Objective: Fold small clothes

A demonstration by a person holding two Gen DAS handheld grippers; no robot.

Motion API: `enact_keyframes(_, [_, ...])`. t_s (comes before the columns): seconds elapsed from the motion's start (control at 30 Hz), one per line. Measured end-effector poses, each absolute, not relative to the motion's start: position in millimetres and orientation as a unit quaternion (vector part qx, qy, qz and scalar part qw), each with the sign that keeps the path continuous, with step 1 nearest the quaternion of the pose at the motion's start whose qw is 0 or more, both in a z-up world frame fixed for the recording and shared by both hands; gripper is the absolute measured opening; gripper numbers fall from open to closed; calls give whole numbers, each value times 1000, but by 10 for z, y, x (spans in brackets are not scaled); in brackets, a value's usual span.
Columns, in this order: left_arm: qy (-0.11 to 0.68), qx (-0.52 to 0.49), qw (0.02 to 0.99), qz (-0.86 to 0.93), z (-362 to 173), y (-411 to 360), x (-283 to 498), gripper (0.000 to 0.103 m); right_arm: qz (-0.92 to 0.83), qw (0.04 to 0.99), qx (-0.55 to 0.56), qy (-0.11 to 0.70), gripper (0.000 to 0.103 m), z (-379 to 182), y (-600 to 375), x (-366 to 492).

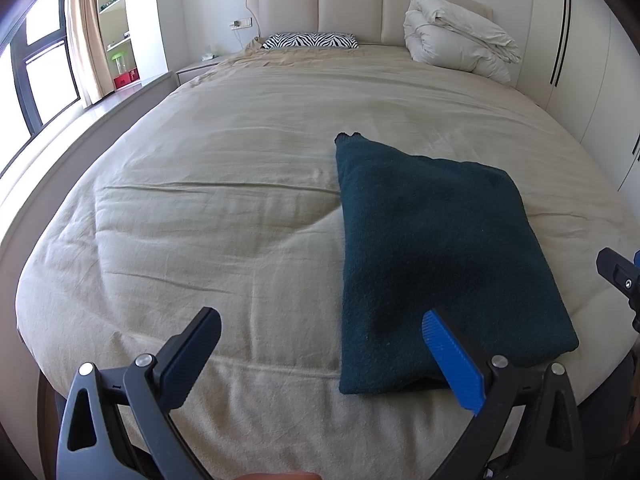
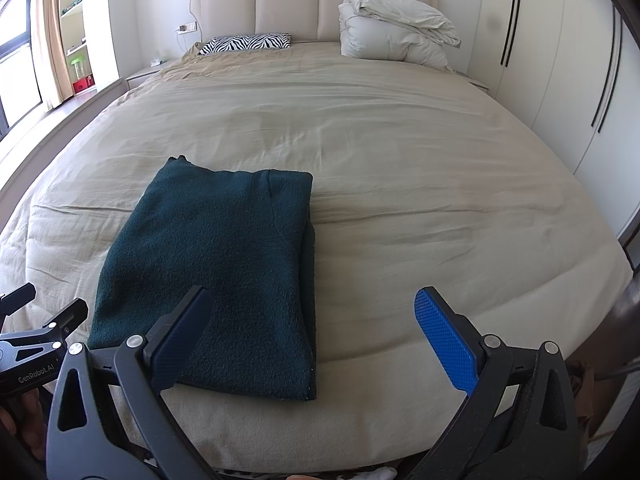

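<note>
The cloth (image 2: 224,268), dark green and already folded into a thick rectangle, lies flat near the foot edge of the bed (image 2: 400,160). Both grippers hang just short of it, jaws wide and empty: the left gripper (image 1: 320,344) at its near left corner, the right gripper (image 2: 312,320) at its near right edge. A pinch may catch only the top layer and peel the stack open, or drag it off the bed

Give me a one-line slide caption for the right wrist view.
Open right claw hovers above a folded dark green garment on a beige bed.
</note>
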State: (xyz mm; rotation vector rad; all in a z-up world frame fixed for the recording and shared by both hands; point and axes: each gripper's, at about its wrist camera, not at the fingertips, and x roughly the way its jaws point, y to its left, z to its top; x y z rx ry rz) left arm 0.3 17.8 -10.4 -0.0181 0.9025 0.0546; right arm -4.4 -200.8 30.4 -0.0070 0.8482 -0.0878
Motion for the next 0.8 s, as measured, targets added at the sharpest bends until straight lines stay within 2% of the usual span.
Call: enact_keyframes(0.8, [438,-10,898,26,-153,187,-18,103,-44,909,-2,415,103,261,-2000,-66])
